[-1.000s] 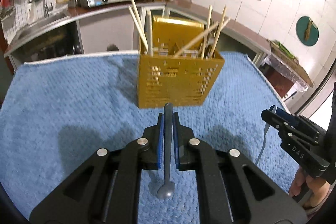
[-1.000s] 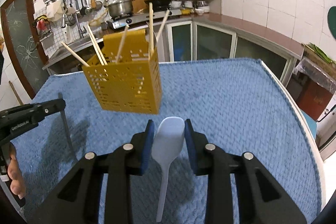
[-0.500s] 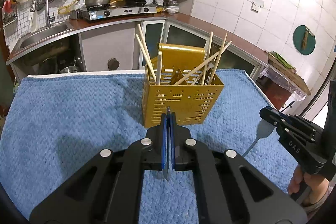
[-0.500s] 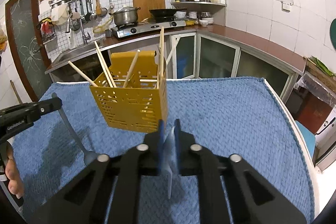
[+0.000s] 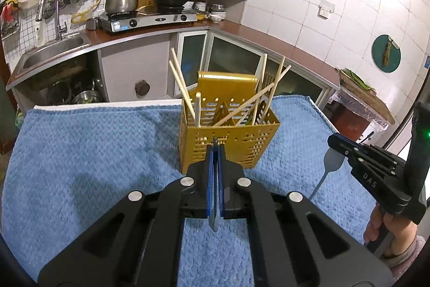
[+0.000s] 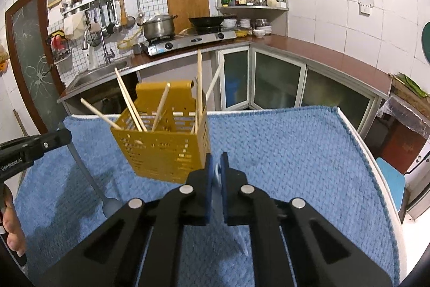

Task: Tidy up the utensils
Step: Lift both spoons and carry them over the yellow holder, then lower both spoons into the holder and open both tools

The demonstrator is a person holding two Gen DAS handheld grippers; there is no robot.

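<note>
Left tongs were fully closed, blue pads clamping a metal spoon by its handle; the bowl hung below the tongs, clear of the blue towel covering the desk. Right tongs were closed nearly tight on a white plastic spatula, gripped at the blade, handle hanging down behind the pads. Both tongs pointed down at a slant.

The yellow perforated utensil caddy stood upright on the towel, directly ahead of the left tongs and ahead-left of the right tongs, close to both tips. Several wooden chopsticks leaned in it at mixed angles. Couldn't tell which compartment each sat in.

Right tongs were off to the right of the left ones, a hand on the grip. Kitchen counter with stove and sink sat well beyond.
</note>
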